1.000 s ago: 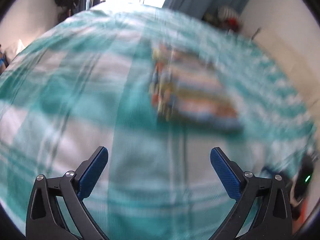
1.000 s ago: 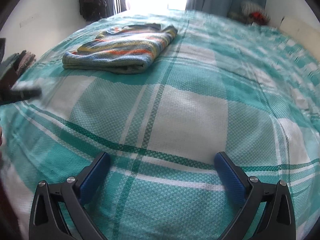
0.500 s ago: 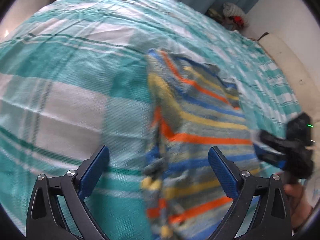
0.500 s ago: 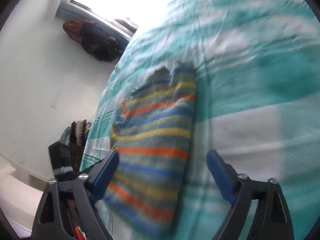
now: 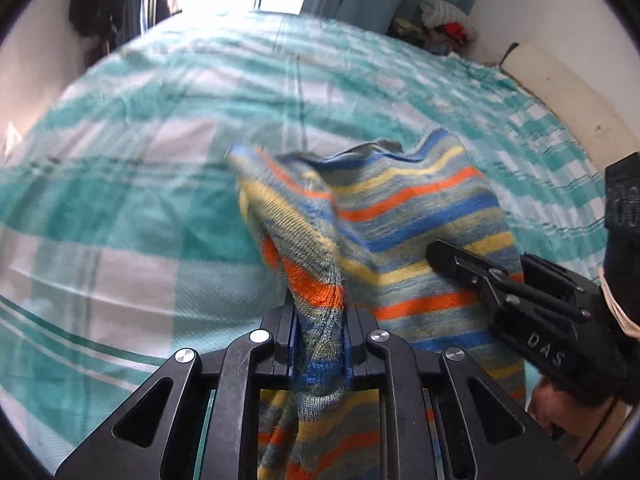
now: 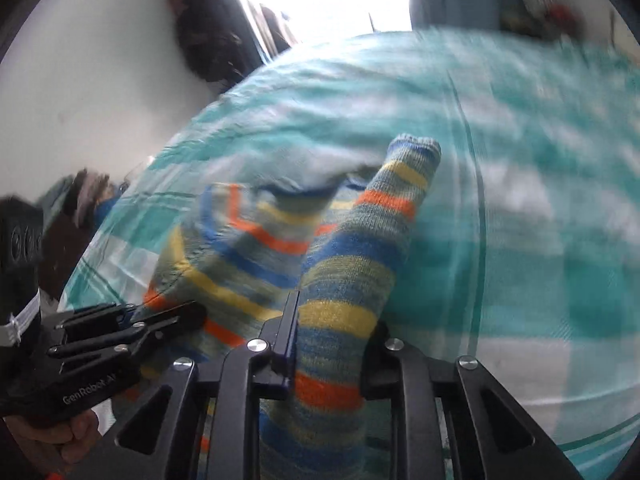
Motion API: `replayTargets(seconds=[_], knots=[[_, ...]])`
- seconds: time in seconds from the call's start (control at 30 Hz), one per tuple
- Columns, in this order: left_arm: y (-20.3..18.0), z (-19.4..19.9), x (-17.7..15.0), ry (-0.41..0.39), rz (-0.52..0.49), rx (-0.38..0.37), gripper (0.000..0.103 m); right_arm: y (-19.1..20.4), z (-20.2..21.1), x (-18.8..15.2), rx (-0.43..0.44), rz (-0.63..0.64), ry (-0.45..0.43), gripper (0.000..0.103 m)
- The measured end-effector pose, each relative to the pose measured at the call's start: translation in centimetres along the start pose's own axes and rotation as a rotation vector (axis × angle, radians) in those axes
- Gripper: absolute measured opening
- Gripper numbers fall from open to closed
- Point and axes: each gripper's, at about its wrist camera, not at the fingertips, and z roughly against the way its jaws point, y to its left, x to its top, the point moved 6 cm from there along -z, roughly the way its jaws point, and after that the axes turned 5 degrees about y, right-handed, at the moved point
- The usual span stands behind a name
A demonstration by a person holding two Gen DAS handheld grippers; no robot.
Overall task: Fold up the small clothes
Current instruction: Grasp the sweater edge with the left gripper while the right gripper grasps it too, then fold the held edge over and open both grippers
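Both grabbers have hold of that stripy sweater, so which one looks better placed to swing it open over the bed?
Probably the right gripper: it pinches a sleeve of the striped sweater beside open bedspread. The left gripper clamps a bunched fold.

Ahead of the left gripper, the striped knit sweater bunches up between its jaws and blocks the way forward. To its right the right gripper crowds in, touching the sweater. To its left and beyond lies open teal checked bedspread. Ahead of the right gripper a sweater sleeve stands in the way; its right side is bare bedspread.
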Motion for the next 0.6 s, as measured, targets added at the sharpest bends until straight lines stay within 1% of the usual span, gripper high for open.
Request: replayTargets(seconds=[0.13, 0.23, 0.33, 0.37, 0.4, 0.43, 0.47, 0.5, 0.53, 0.6], knots=[[-0.5, 4.4, 1.2, -0.074, -0.044, 0.017, 0.016, 2.1, 3.7, 2.0, 0.005, 0.042, -0.082, 0.022], [-0.5, 7.0, 1.1, -0.095, -0.063, 0.018, 0.016, 3.0, 6.0, 3.0, 0.045, 0.029, -0.104, 0.022], [-0.2, 7.4, 0.0, -0.089, -0.056, 0.015, 0.017, 3.5, 7.0, 2.3, 0.082, 0.024, -0.081, 0.022], [0.3, 6.7, -0.7, -0.08, -0.044, 0.022, 0.022, 3.5, 6.8, 1.7, 0.093, 0.02, -0.067, 0.022], [0.8, 5.3, -1.5, -0.052, -0.03, 0.038, 0.026, 3.4, 6.3, 1.1, 0.094, 0.021, -0.049, 0.023], [1.6, 3.4, -2.5, -0.014, -0.016, 0.07, 0.037, 2.9, 5.3, 0.1, 0.084, 0.017, -0.019, 0.027], [2.3, 2.4, -3.1, 0.011, -0.01, 0.104, 0.044, 2.1, 4.4, -0.9, 0.06, 0.01, 0.011, 0.047], [3.4, 1.4, -4.3, 0.047, 0.003, 0.162, 0.044, 1.2, 3.4, -2.0, 0.019, 0.0, 0.042, 0.078], [4.3, 1.4, -5.3, 0.057, 0.023, 0.186, 0.044, 0.0, 3.1, -3.1, -0.022, -0.023, 0.061, 0.087], [5.2, 2.9, -6.7, 0.025, 0.054, 0.171, 0.058, -1.6, 4.5, -4.9, -0.051, -0.05, 0.044, 0.089]])
